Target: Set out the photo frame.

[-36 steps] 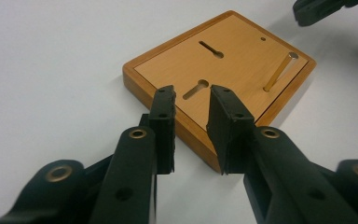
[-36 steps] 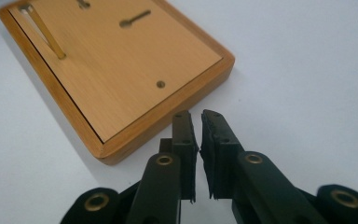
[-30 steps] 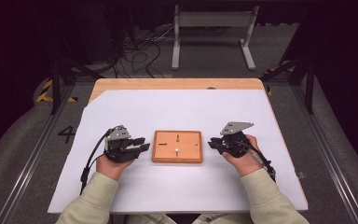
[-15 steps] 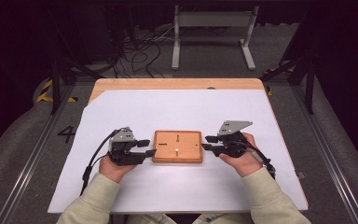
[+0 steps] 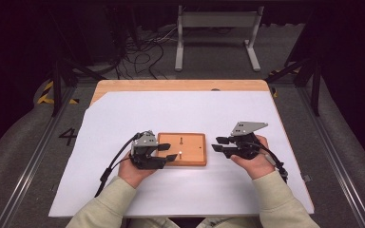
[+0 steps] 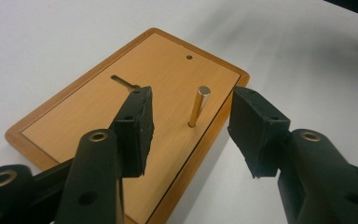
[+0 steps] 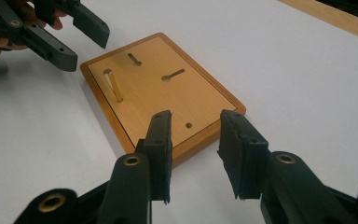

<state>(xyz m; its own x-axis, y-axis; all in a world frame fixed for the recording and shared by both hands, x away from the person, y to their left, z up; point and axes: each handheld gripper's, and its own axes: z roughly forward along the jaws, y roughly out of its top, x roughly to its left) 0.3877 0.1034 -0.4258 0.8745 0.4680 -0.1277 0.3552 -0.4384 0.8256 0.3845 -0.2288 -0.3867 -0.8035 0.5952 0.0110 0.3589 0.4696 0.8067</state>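
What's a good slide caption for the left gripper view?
Open left gripper lined up on a brass peg standing upright in a wooden board.

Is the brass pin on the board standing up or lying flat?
Standing up: the brass pin rises from the board, between the open left gripper jaws.

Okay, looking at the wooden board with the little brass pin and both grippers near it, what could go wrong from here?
1. The left gripper is open around the upright brass pin, which sits off-centre between the jaws; closing might push the pin sideways.
2. The wooden board lies loose on the white sheet; a nudge could slide it.
3. The right gripper, open at the board's edge, could bump it.
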